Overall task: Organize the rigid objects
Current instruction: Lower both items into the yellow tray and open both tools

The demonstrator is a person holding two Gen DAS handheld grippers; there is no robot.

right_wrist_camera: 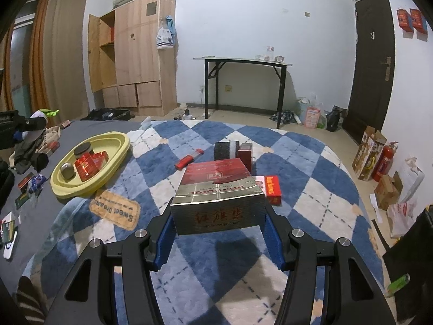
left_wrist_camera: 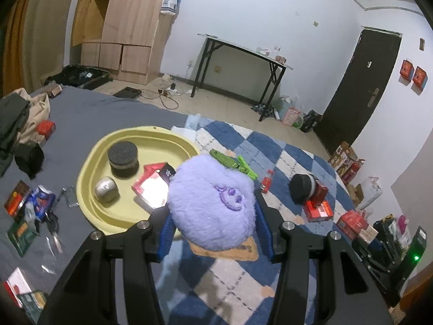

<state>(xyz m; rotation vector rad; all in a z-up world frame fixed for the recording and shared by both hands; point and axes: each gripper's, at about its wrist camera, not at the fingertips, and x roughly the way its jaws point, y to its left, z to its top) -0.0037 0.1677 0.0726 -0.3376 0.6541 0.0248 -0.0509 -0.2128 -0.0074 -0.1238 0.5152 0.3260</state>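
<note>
My left gripper (left_wrist_camera: 213, 224) is shut on a round purple plush toy (left_wrist_camera: 212, 203), held above the blue checked blanket beside the yellow tray (left_wrist_camera: 89, 168). The tray holds a black-lidded jar (left_wrist_camera: 123, 158), a silver lump (left_wrist_camera: 106, 188) and a red box (left_wrist_camera: 153, 187). My right gripper (right_wrist_camera: 217, 226) is shut on a red and silver carton (right_wrist_camera: 217, 195), held above the blanket. The tray also shows in the right wrist view (right_wrist_camera: 119, 150), to the left.
On the blanket lie a red lighter (right_wrist_camera: 188, 159), a black-and-white jar (right_wrist_camera: 226, 150), a dark red box (right_wrist_camera: 245, 151) and an orange box (right_wrist_camera: 272, 189). Small packets and keys (left_wrist_camera: 51, 222) litter the grey sheet to the left. Clothes (left_wrist_camera: 16, 119) pile at far left.
</note>
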